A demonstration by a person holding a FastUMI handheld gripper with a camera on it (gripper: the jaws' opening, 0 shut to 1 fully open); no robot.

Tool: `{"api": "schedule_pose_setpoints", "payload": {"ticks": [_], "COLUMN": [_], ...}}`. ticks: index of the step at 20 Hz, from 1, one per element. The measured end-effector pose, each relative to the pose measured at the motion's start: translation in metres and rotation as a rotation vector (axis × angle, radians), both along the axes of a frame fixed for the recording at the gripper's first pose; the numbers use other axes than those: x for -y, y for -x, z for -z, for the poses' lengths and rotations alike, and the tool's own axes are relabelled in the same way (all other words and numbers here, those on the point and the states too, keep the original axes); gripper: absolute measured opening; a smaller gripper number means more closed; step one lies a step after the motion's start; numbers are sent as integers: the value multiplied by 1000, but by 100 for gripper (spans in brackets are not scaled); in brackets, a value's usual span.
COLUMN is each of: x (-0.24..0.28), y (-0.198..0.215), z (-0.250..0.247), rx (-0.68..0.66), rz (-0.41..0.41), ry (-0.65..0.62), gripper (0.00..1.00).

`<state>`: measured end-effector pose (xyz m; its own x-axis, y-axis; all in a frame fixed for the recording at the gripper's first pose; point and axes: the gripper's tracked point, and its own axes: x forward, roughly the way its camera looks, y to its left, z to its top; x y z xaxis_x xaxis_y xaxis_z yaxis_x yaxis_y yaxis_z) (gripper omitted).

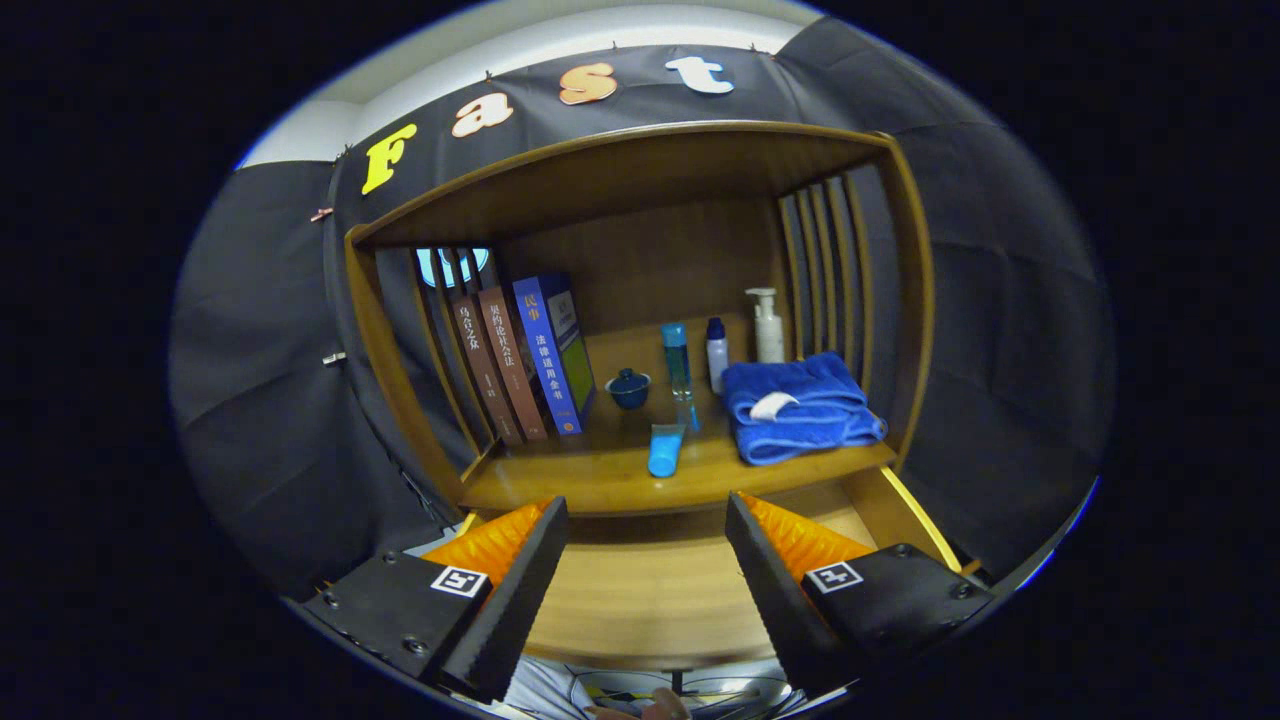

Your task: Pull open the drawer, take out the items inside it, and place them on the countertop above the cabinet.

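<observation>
Three books point(520, 360), three bottles point(716, 355), one towel point(800, 405); tongs point(645, 560) open, empty.

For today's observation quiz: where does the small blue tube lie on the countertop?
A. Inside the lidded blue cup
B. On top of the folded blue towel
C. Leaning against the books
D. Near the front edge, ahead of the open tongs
D: the small blue tube lies flat near the countertop's front edge, beyond the open, empty tongs, apart from the folded blue towel.

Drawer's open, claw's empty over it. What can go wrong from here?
1. The claw hangs open above the drawer; no item shows between its fingers, so a blind dip may grab nothing.
2. The countertop is crowded: the lying blue tube and folded towel near its front edge could get knocked.
</observation>
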<state>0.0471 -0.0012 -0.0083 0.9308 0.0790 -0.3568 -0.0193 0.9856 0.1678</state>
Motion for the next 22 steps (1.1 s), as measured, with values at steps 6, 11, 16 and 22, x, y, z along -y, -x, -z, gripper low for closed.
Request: {"api": "schedule_pose_setpoints", "payload": {"ticks": [6, 11, 16, 22], "x": [14, 9, 9, 7], "y": [72, 85, 80, 69], "z": [74, 117, 149, 147], "rx": [7, -7, -87, -70], "rz": [43, 40, 39, 39], "ry": [17, 61, 51, 59], "gripper": [100, 100, 100, 99]}}
